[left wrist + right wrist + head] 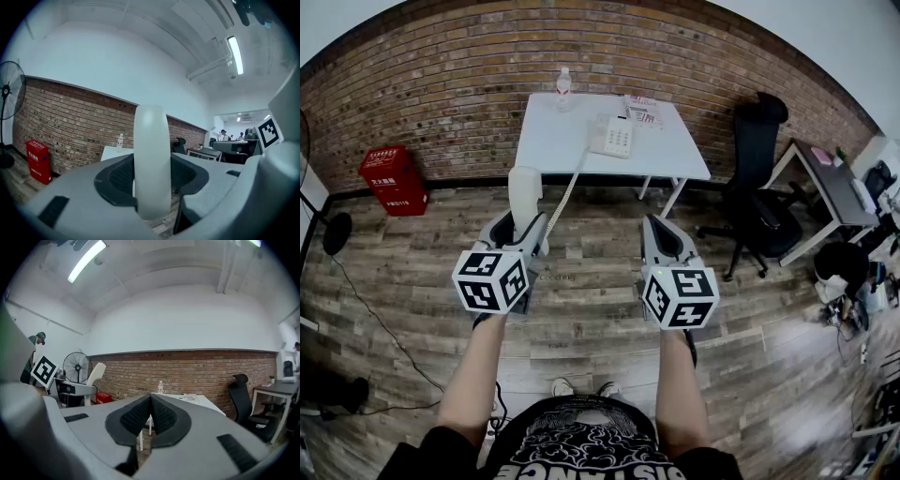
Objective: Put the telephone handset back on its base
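Observation:
My left gripper [521,225] is shut on the white telephone handset [524,195], which stands upright between its pads; in the left gripper view the handset [151,161] fills the gap between the jaws. A coiled cord [567,194] runs from the handset to the white telephone base [612,137] on the white table [553,141] ahead. My right gripper [664,234] is held level with the left one, its jaws shut with nothing between them, as the right gripper view [151,416] shows. Both grippers hang over the wooden floor, well short of the table.
A water bottle [563,87] and papers [643,111] lie on the table. A red box [393,180] stands at the brick wall on the left. A black office chair [757,187] and a dark desk [830,187] stand at the right. A fan [77,367] stands left.

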